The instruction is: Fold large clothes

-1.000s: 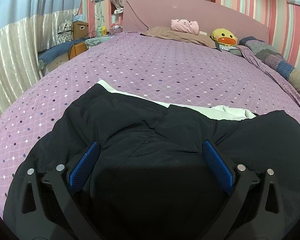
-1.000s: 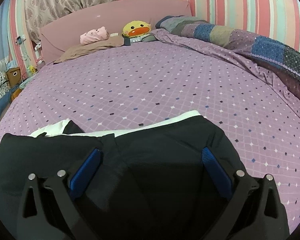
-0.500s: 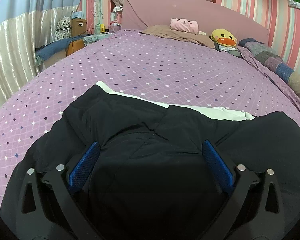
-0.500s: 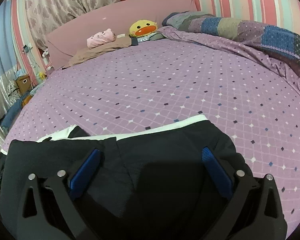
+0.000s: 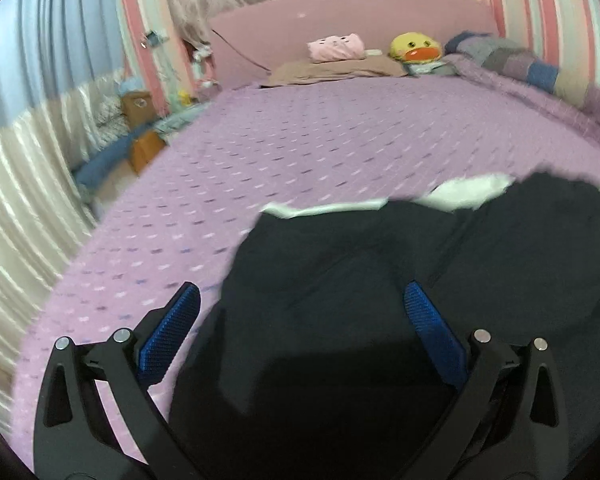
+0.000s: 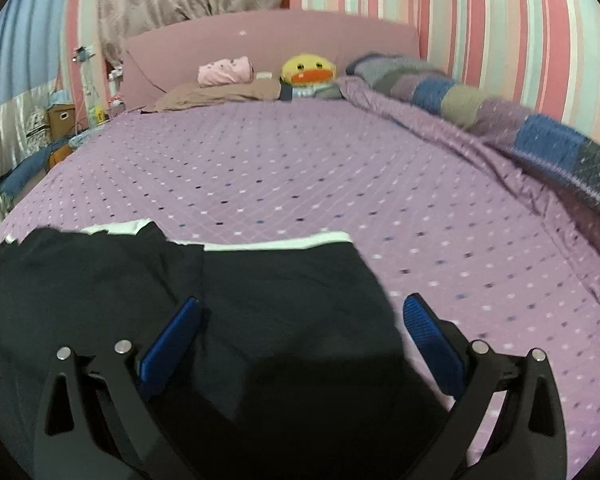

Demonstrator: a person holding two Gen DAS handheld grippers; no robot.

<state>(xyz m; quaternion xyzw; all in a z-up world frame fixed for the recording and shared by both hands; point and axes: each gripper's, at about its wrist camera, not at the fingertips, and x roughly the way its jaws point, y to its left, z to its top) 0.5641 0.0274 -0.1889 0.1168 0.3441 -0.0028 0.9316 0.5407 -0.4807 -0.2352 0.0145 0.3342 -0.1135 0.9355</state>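
The dark garment (image 5: 400, 280) lies on the purple bed (image 5: 320, 152), filling the lower centre and right of the left wrist view and the lower left of the right wrist view. A white lining edge (image 6: 276, 243) shows along its far border, which suggests at least one fold is already laid over; the cloth is bunched and uneven, with no tidy rectangle yet. Judged from this, the folding is partway, with further folds and smoothing left.

The left tool (image 5: 298, 320) stands wide open at the bottom of its frame, spanning the garment's left border: one blue pad over the bedspread, the other over the dark cloth. It has hold of nothing. The right tool (image 6: 300, 330) is equally wide open, spanning the garment's right border, and is also empty. Both frames are blurred, so fine creases cannot be read.

Containers: a brown box (image 6: 62, 120) stands beside the bed at the left of the frame; its contents cannot be seen. At the headboard, upper centre, rest a pillow (image 6: 220, 94) and a yellow duck toy (image 6: 308, 70).
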